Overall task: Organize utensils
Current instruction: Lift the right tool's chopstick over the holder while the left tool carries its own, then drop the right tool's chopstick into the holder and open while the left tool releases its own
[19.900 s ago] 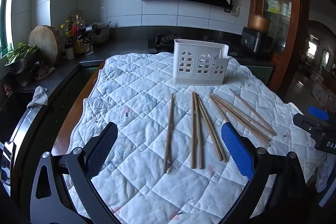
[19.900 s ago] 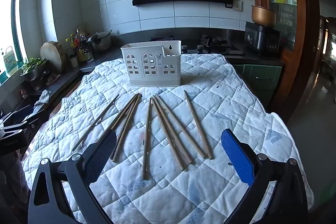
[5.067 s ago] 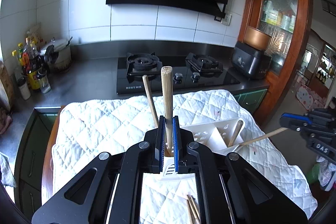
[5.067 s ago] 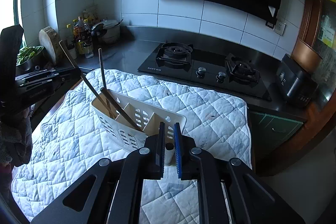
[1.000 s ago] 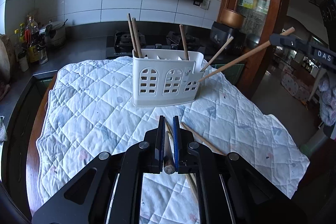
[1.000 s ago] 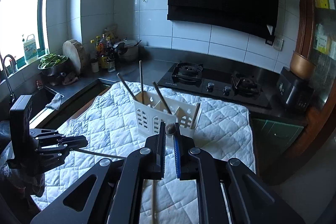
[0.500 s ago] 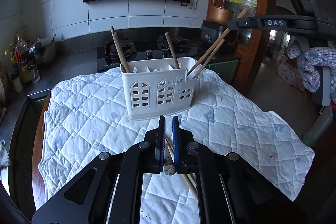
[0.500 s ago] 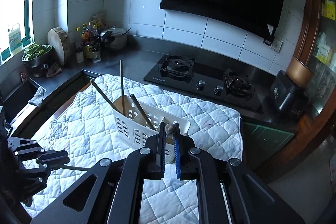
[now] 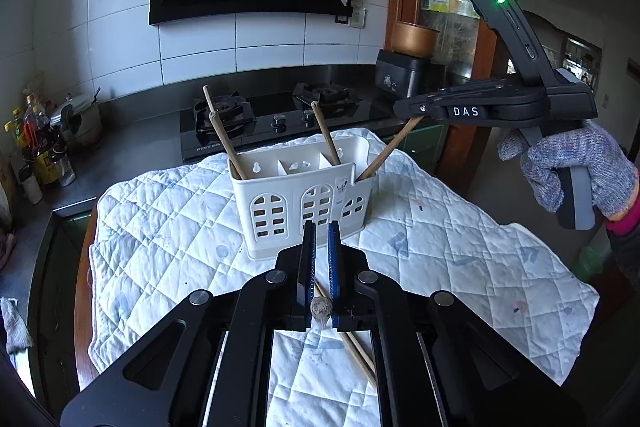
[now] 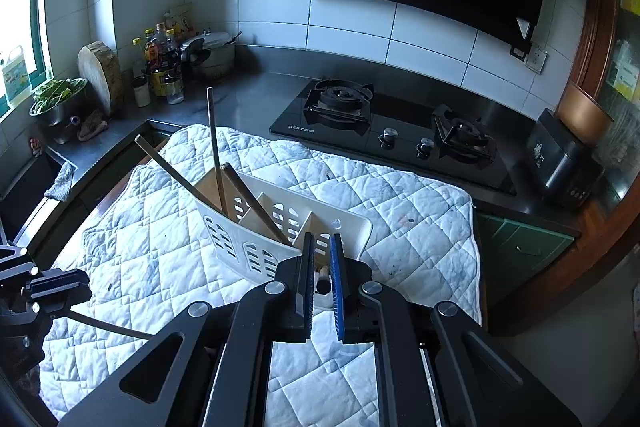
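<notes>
Both grippers' jaws clamp one chopstick each; right gripper [image 10: 322, 259]: lower its stick straight into caddy [image 10: 280, 227] at 12 o'clock

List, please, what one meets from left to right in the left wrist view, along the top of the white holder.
Two leaning chopsticks → single chopstick → chopstick held by the right gripper → gloved hand.
</notes>
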Action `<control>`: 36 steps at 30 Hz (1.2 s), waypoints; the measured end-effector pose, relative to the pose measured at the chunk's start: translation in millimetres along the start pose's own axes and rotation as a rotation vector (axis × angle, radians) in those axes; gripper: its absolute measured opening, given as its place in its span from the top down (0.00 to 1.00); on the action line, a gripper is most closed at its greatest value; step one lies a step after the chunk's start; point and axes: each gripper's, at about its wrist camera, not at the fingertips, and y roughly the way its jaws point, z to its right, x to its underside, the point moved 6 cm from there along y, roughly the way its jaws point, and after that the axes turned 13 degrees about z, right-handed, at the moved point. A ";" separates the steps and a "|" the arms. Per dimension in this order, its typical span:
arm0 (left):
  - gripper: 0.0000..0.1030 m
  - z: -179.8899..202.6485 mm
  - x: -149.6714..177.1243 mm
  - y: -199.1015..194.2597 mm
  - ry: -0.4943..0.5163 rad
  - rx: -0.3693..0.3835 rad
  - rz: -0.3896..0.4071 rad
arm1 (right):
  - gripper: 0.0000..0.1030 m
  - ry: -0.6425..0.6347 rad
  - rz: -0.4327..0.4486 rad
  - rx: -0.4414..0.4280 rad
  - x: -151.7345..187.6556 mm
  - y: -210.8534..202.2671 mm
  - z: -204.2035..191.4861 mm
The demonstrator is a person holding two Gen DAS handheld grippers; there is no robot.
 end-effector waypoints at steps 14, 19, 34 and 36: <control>0.95 -1.7 -61.1 12.4 0.048 -0.012 0.056 | 0.69 0.004 0.096 -0.011 -9.5 -28.2 2.3; 0.95 -4.2 -101.7 18.6 0.069 -0.040 0.111 | 0.60 0.027 0.158 -0.014 -4.2 -54.3 8.8; 0.95 -37.3 -200.8 58.8 -0.007 -0.137 0.302 | 0.55 -0.018 0.203 -0.014 58.5 -103.9 0.2; 0.95 -43.3 -202.9 68.3 -0.034 -0.137 0.309 | 0.55 -0.030 0.190 -0.006 70.7 -102.8 -1.4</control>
